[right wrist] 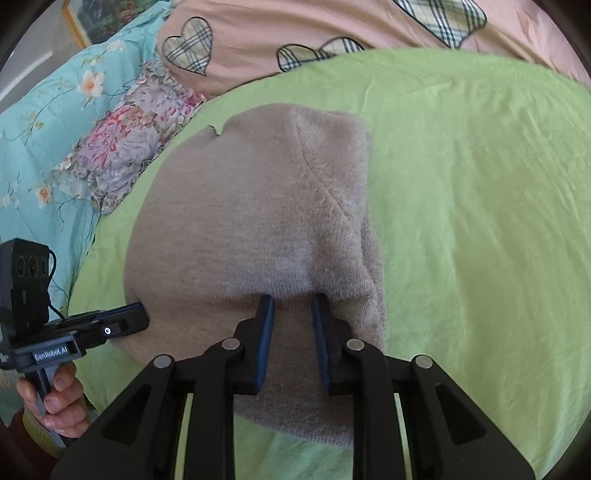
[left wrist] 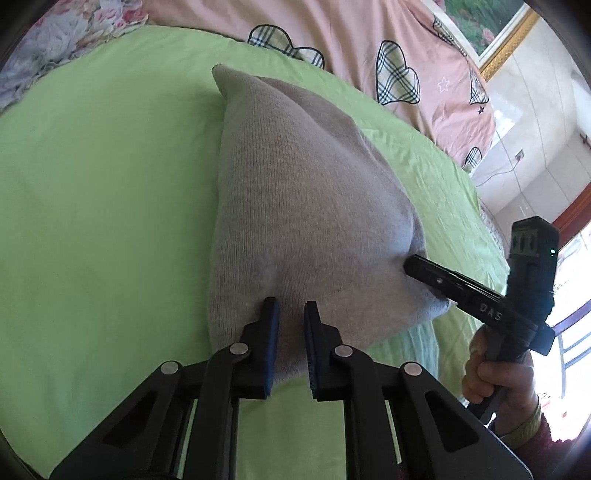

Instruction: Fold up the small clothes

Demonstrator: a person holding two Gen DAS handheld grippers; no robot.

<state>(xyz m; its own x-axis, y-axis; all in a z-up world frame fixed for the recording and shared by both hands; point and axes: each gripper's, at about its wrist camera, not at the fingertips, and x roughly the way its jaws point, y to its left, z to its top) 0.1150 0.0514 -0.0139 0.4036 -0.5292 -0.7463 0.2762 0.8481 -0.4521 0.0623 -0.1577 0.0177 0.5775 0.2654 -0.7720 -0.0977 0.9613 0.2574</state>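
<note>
A grey-beige knitted garment (left wrist: 295, 206) lies folded on a green sheet (left wrist: 92, 184); it also shows in the right wrist view (right wrist: 258, 221). My left gripper (left wrist: 291, 306) is at its near edge, jaws a small gap apart with knit bunched between the tips. My right gripper (right wrist: 293, 302) stands the same way at another edge, tips under a raised fold. The right gripper shows in the left wrist view (left wrist: 413, 266) pressed into the cloth. The left gripper shows in the right wrist view (right wrist: 140, 314) at the garment's left edge.
A pink quilt with plaid hearts (left wrist: 388, 55) lies along the far side of the sheet. A floral pillow (right wrist: 125, 147) and a teal floral blanket (right wrist: 44, 129) lie at the left. A framed picture (left wrist: 495, 29) hangs on the wall.
</note>
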